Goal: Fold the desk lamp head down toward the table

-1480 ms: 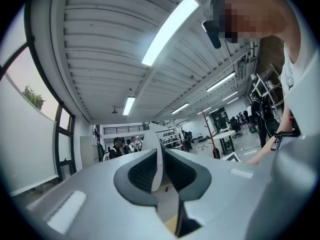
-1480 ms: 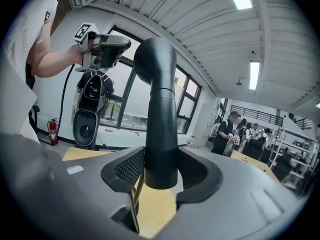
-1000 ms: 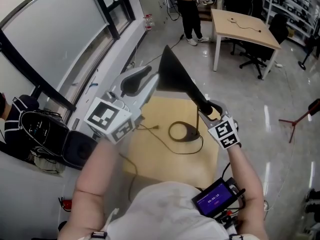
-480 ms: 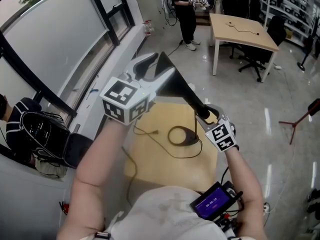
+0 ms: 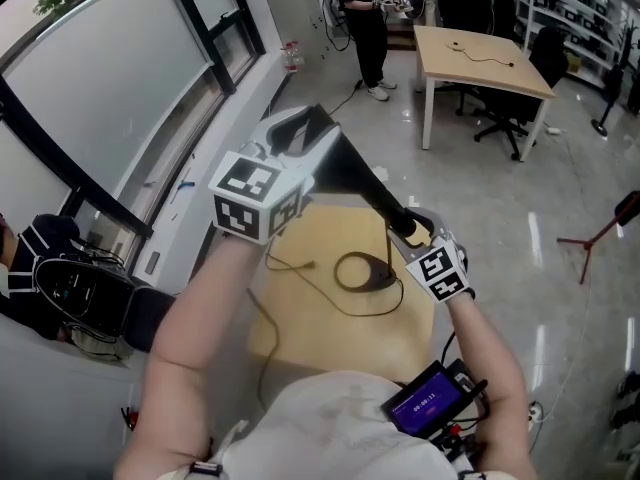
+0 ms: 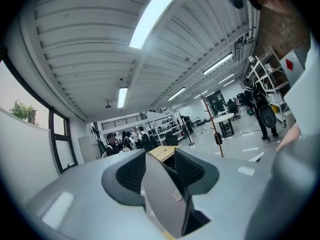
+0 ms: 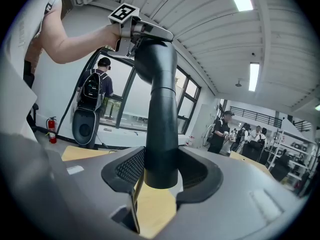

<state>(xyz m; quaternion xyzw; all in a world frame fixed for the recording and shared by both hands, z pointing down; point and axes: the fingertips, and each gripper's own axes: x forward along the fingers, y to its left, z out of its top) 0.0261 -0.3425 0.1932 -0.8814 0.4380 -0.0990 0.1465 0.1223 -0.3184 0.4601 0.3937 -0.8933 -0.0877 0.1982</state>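
Note:
A black desk lamp stands on a small wooden table (image 5: pixel 320 340), its ring base (image 5: pixel 362 268) near the middle. Its cone shade (image 5: pixel 348 166) points up and to the left, tilted. My left gripper (image 5: pixel 303 128) is at the shade's far rim. In the left gripper view the thin shade wall (image 6: pixel 165 196) passes between the jaws; a gap shows beside one pad. These jaws opened wide and have just been closing again. My right gripper (image 5: pixel 412 230) is shut on the lamp's thick black neck (image 7: pixel 161 109), which fills the space between its pads (image 7: pixel 131 168).
The lamp's cord (image 5: pixel 300 268) trails over the table to the left. A backpack (image 5: pixel 80 280) sits by the window wall at left. Behind are a second desk (image 5: pixel 480 58), an office chair (image 5: pixel 515 108), a standing person (image 5: pixel 365 18) and a tripod (image 5: pixel 600 233) at right.
My left gripper has slid further out along the shade toward its rim, and its jaws stand wider than a second ago. The right gripper has kept its hold on the neck.

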